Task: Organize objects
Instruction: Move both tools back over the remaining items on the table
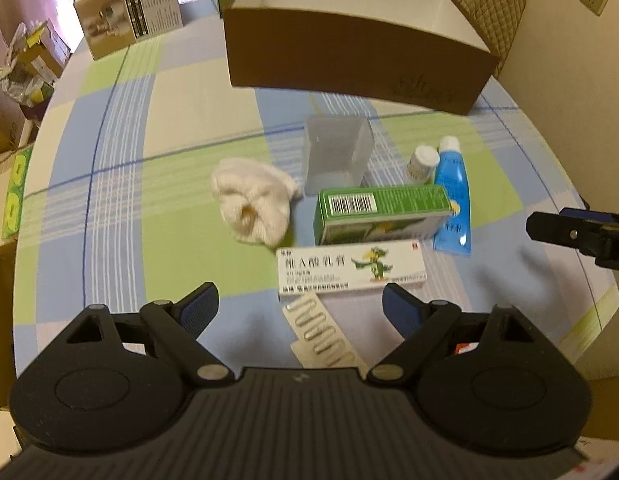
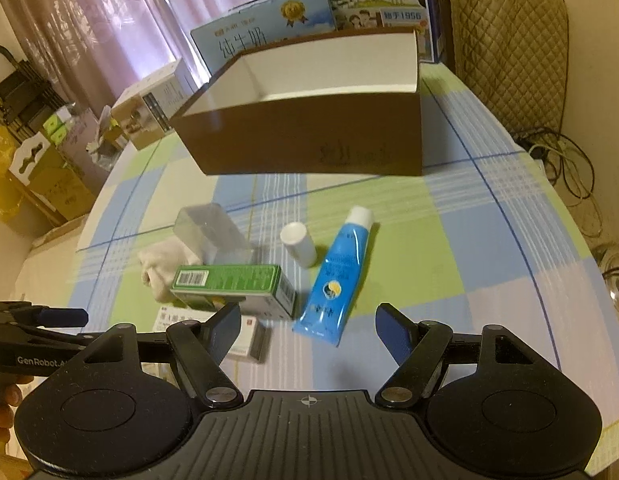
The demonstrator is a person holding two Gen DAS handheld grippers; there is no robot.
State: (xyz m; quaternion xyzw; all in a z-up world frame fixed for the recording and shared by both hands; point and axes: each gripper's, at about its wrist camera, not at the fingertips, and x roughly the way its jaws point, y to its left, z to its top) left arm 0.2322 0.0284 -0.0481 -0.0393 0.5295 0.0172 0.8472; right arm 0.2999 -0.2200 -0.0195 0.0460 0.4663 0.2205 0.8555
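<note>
From the left wrist view I saw my left hand-held gripper (image 1: 299, 304) hanging spread above the bench (image 1: 121, 184), its blue pads holding nothing, with a blister strip of pills (image 1: 321, 336) lying flat on the checked cloth between them and under the tool. Just beyond that strip lay a white ointment carton (image 1: 349, 270) with a green bird printed on it, and touching its far edge was a green medicine box (image 1: 383, 210) showing its barcode. A crumpled white cloth (image 1: 251, 208) sat to the left of the green box, and a clear plastic cup (image 1: 335, 158) stood behind it. To the right were a small white-capped bottle (image 1: 423, 164) and a blue tube (image 1: 453, 200) lying side by side, close together. The open brown box (image 1: 357, 60), white inside, stood well behind all of them, with nothing visible in it. In the right wrist view my right hand-held gripper (image 2: 307, 332) was likewise spread and held nothing, poised over the crimped end of the blue tube, apart from it. The tip of the left tool showed at the left edge of that view, near the white carton. A carton (image 1: 129, 20) stood at the bench's far left corner.
</note>
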